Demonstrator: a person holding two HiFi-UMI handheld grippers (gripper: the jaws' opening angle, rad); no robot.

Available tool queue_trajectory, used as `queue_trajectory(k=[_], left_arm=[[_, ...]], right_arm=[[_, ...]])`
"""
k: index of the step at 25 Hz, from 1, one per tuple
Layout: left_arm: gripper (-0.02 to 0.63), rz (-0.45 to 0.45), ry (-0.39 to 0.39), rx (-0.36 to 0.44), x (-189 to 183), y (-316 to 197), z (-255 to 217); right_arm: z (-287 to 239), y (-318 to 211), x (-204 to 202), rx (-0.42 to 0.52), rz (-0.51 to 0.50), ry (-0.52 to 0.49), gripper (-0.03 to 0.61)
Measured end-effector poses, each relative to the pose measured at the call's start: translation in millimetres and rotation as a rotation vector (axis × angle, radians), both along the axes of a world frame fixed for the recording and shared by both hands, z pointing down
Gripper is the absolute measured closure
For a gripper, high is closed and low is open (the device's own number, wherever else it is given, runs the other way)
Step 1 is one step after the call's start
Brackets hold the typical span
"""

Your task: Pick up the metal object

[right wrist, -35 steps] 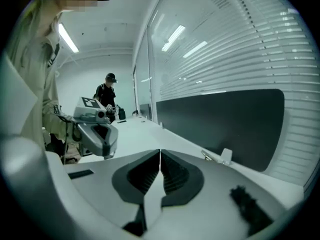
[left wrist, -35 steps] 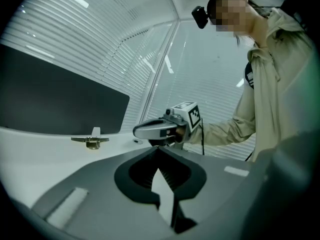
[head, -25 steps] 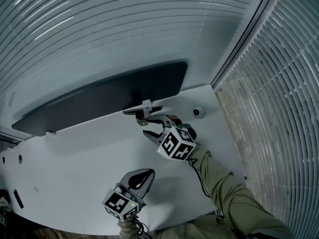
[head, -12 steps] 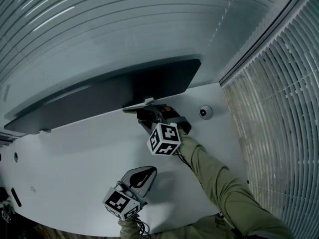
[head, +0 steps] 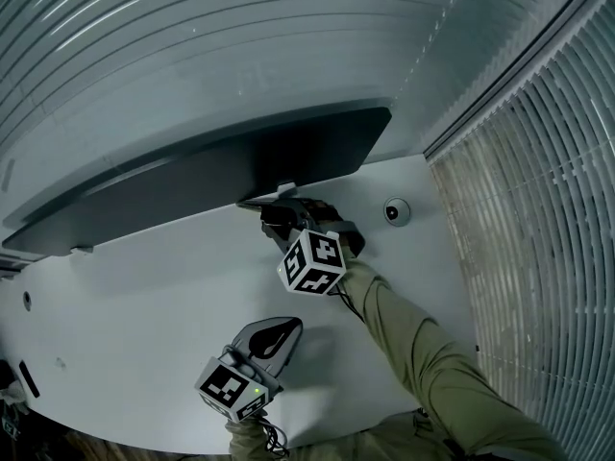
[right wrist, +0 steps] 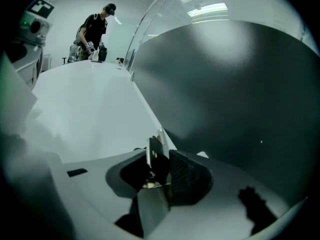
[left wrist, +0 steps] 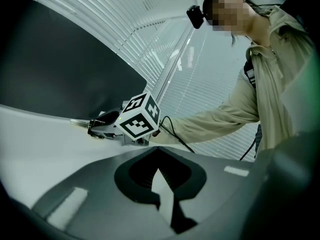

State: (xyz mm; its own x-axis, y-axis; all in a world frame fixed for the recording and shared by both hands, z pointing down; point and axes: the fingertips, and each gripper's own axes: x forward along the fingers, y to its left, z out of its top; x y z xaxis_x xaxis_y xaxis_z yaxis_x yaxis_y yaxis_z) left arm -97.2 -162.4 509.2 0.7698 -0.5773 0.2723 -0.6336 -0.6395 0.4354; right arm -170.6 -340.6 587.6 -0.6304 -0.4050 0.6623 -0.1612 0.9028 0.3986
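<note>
The metal object (head: 280,203) is a small thin bracket standing on the white table (head: 144,305), at the lower edge of a dark panel (head: 240,166). My right gripper (head: 282,217) reaches up to it. In the right gripper view the metal object (right wrist: 154,155) stands upright between the jaws, close against the ribbed right pad (right wrist: 186,173), with a dark gap on its left. The jaws of the right gripper (right wrist: 165,159) are closing. My left gripper (head: 291,327) rests low over the table near the front edge, jaws together and empty. From the left gripper (left wrist: 157,151) the right gripper (left wrist: 97,129) shows ahead.
A small round fitting (head: 396,211) sits on the table right of the bracket. Slatted blinds (head: 538,209) close off the right side. A dark slot (head: 29,377) lies at the table's left end. A person (right wrist: 97,31) stands far off beyond the table.
My right gripper has moved forward to the panel's edge and now has the metal object between its jaws. The left gripper has stayed where it was.
</note>
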Motion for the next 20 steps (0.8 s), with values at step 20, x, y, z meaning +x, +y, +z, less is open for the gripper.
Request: queue_trajectory(k=[20], left_arm=[[0.609, -0.019, -0.065, 0.162, -3, 46, -76]], right_arm=[[-152, 113, 50, -0.326, 0.109, -0.509, 0.474]])
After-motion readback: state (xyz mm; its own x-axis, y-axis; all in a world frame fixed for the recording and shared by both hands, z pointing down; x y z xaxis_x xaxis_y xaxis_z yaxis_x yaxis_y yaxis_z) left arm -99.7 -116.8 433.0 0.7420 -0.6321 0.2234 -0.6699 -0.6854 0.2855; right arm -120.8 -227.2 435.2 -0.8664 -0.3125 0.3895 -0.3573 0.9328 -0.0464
